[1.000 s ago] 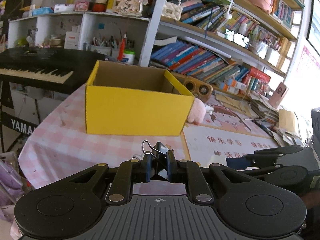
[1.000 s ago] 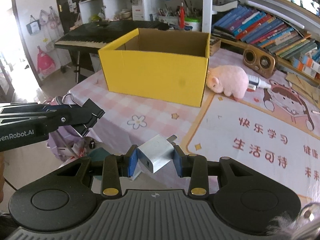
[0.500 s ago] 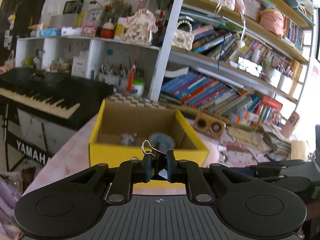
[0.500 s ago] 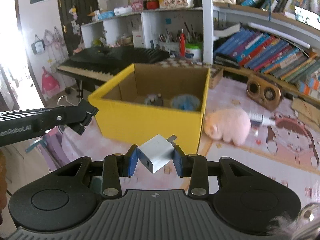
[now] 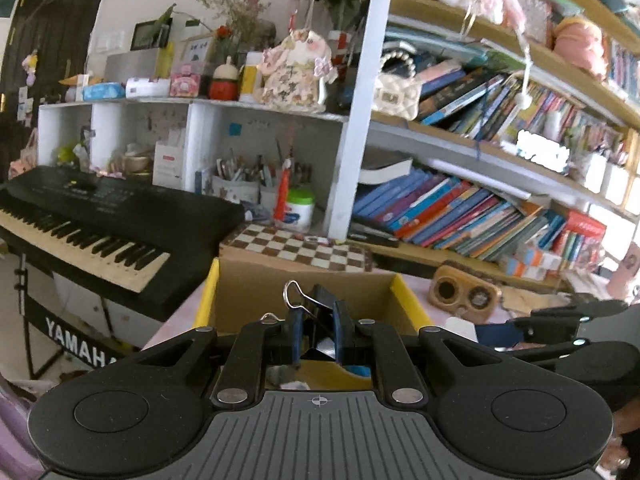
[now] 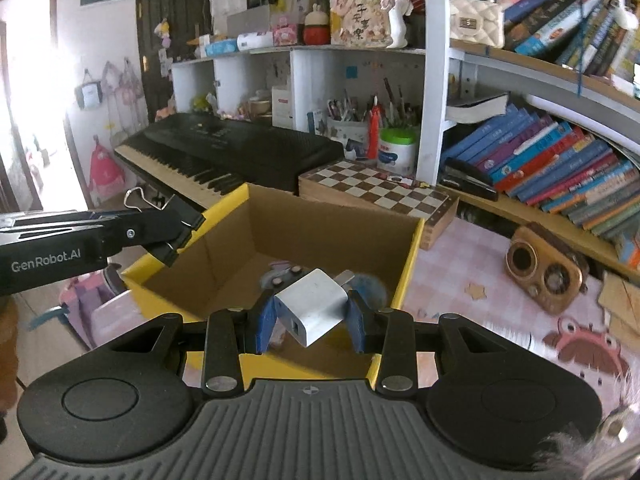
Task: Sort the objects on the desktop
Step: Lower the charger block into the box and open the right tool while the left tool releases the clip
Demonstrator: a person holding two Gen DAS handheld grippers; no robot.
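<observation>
Two grips hold above our yellow box (image 6: 320,240) on the pink checked tablecloth (image 6: 480,264): left gripper (image 5: 316,332) clamping a binder clip (image 5: 320,312), right gripper (image 6: 312,316) pinching a white charger (image 6: 312,308), bookshelves (image 6: 560,160) behind.

Black ribbed gripper bodies, round side discs, silver screws, blue-padded fingers (image 6: 264,322), white "GenRobot.AI" lettering

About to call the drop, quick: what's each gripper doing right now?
Left gripper: shut on the black binder clip.
Right gripper: shut on the white charger plug, above the yellow box.
</observation>
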